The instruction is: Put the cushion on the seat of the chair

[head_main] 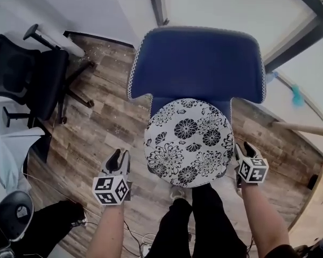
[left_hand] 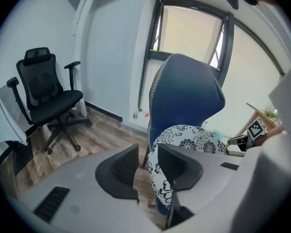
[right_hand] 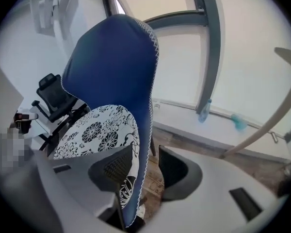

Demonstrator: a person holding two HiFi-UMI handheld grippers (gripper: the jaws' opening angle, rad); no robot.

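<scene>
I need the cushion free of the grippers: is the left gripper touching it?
Apart. The head view shows a strip of floor between the left gripper and the cushion.

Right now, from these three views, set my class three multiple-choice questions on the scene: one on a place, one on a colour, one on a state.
1. Where does the cushion lie?
A. On the floor
B. On the seat of the chair
C. On the black office chair

2. What colour is the chair's back?
A. Blue
B. Red
C. Green

3. How do the left gripper's fingers stand?
A. Shut on the cushion
B. Shut on nothing
C. Apart, holding nothing

Answers:
1 B: the cushion rests flat on the seat, below the back of the chair.
2 A: the padded back is blue in every view.
3 C: the left gripper shows a gap between its fingers and sits clear of the cushion.
</scene>
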